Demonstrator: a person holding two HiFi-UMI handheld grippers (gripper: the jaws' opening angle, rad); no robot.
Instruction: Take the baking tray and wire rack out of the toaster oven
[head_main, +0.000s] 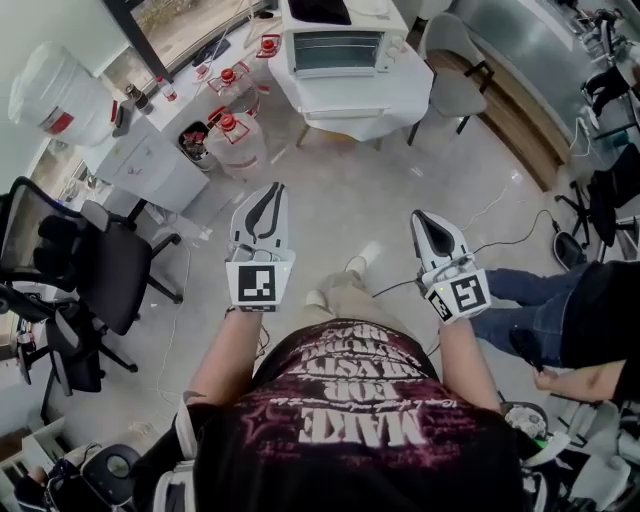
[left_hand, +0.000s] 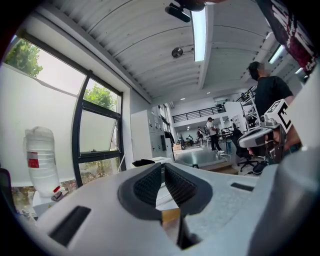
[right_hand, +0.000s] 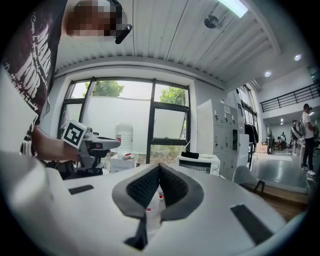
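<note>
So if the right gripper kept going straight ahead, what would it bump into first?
Nothing close: open floor lies ahead of the right gripper. Farther on, probably the white table holding the toaster oven, though depth is unclear.

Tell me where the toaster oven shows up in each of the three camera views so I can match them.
Head view: toaster oven at top centre, on the white table.
Left gripper view: centre, only its top peeking over the left tool.
Right gripper view: just right of centre.
Shared landmark: the big water bottle, left of the oven in every view.
</note>
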